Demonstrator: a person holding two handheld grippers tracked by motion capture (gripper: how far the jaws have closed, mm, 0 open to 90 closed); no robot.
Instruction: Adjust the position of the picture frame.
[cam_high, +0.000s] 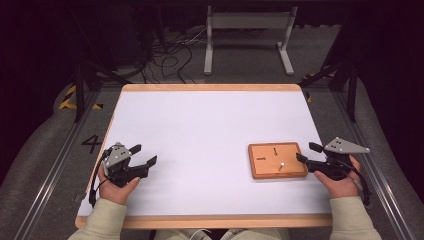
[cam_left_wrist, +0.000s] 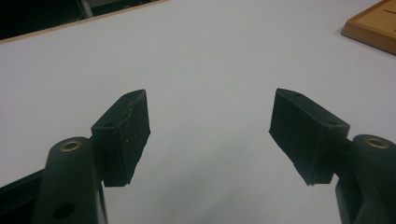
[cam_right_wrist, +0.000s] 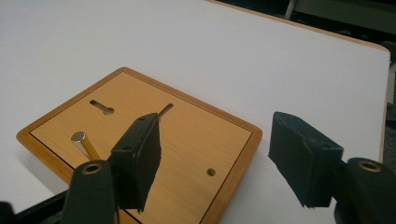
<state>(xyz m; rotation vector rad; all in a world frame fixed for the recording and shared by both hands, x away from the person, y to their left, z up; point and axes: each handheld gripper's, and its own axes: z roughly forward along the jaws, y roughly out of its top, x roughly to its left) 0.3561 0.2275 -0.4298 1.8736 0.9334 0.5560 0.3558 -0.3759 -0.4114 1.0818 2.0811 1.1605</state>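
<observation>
— Looking down from the high view, what sits on the white table (cam_high: 200, 130)?

— One wooden board (cam_high: 278, 160), lying flat toward the right side near the front edge. Its top carries a keyhole-shaped slot (cam_right_wrist: 101, 107), a small round hole (cam_right_wrist: 211, 171) and a silver-tipped brass pin (cam_right_wrist: 82, 141) that leans out of the board.

— Where is the right gripper (cam_high: 306, 153)?

— Held in the person's right hand (cam_high: 340, 182) just beside the board's right edge. Its fingers (cam_right_wrist: 303, 158) are spread wide with nothing between them; in the right gripper view one finger hangs over the board and the other over bare table past the board's corner.

— And the left gripper (cam_high: 142, 155)?

— Held in the left hand (cam_high: 117, 187) near the table's front left, well apart from the board. Its fingers (cam_left_wrist: 123, 135) are also spread wide with only white tabletop between them. A corner of the board shows at the upper right of the left gripper view.
</observation>
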